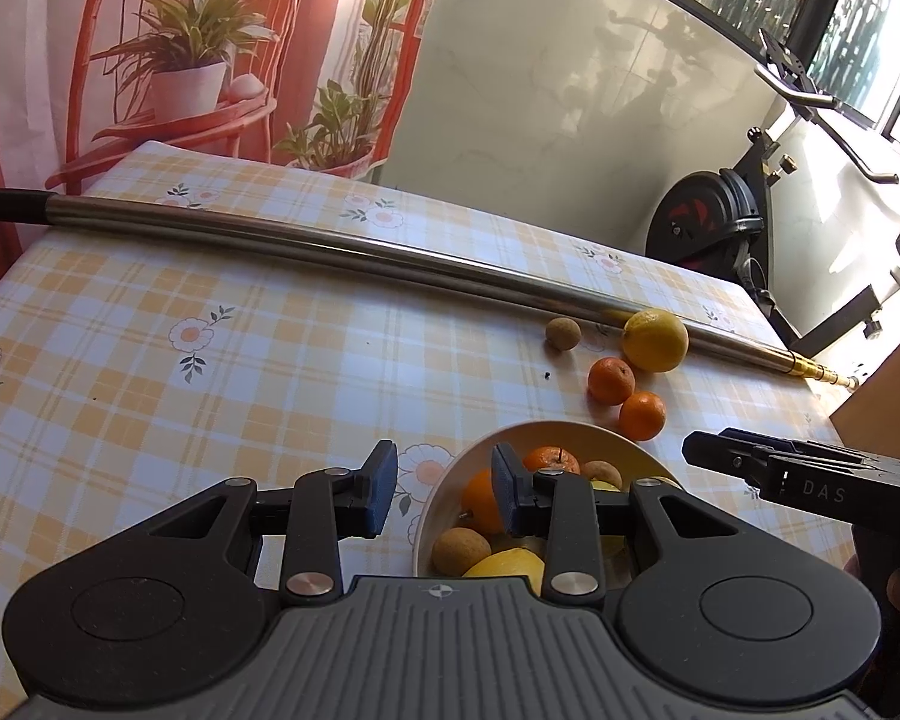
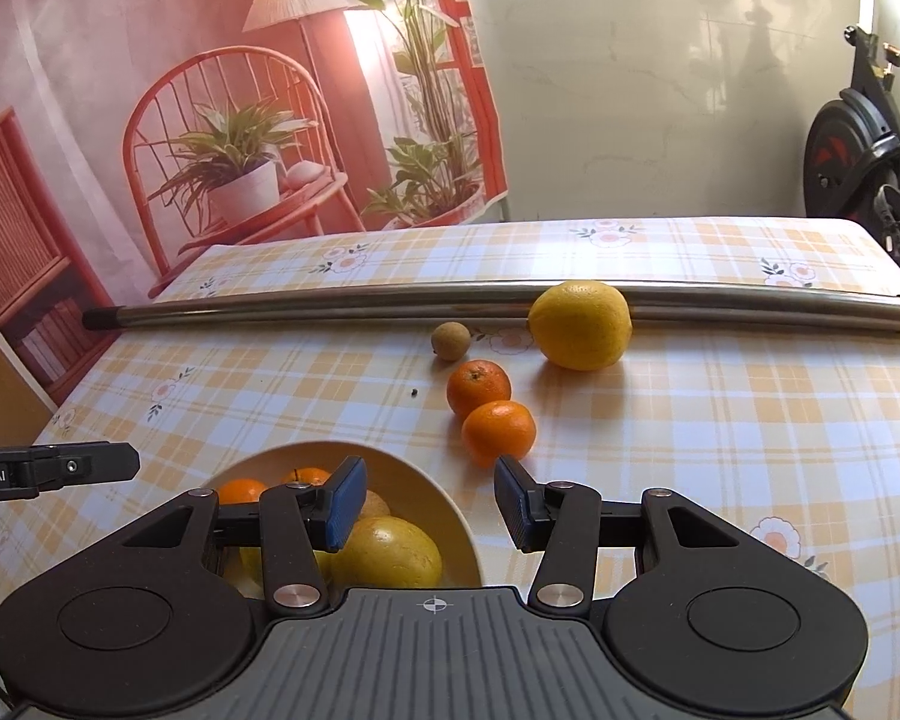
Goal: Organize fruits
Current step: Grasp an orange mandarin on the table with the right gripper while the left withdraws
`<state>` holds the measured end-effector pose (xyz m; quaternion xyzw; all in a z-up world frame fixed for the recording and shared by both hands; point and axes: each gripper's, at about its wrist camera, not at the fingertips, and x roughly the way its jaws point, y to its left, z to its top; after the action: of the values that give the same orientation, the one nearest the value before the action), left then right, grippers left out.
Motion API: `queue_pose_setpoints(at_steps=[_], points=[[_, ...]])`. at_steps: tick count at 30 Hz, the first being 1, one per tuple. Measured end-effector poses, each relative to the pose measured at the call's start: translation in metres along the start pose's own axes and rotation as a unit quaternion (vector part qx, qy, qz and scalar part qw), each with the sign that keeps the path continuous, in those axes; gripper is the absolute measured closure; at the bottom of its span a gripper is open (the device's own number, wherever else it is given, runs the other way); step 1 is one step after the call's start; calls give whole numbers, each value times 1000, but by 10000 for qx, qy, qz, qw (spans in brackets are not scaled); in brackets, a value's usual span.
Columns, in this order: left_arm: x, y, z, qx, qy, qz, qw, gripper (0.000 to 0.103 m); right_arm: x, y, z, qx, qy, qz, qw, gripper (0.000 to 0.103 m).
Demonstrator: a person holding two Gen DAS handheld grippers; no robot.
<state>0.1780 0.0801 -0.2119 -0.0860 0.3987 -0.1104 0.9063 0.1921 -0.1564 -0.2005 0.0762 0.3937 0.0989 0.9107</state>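
Note:
A cream bowl (image 1: 576, 431) (image 2: 432, 498) holds several fruits: oranges, lemons and small brown longans. On the checked tablecloth beyond it lie a lemon (image 1: 655, 340) (image 2: 580, 324), two mandarins (image 1: 611, 380) (image 1: 642, 415) (image 2: 479, 387) (image 2: 499, 431) and a longan (image 1: 563, 333) (image 2: 450, 341). My left gripper (image 1: 444, 495) is open and empty, straddling the bowl's left rim. My right gripper (image 2: 429, 507) is open and empty, over the bowl's right rim, just short of the nearer mandarin. Its fingers (image 1: 714, 450) show at the right of the left wrist view.
A long steel pole (image 1: 342, 246) (image 2: 390, 299) lies across the table behind the fruit. An exercise bike (image 1: 726, 222) (image 2: 852, 150) stands past the table's right end. A printed backdrop (image 2: 210, 120) hangs behind the table.

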Motion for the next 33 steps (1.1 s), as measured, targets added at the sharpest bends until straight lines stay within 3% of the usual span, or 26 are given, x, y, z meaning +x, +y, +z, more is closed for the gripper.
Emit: queue_pose_setpoints(at_steps=[18,33], points=[[13,-10,14,12,67,108,9999,67,34,-21,10,-252,-139,-232,9993,59],[24,-16,17,-236,204,268,9992,67,69,-28,9,-511,7,-7,9987,61]])
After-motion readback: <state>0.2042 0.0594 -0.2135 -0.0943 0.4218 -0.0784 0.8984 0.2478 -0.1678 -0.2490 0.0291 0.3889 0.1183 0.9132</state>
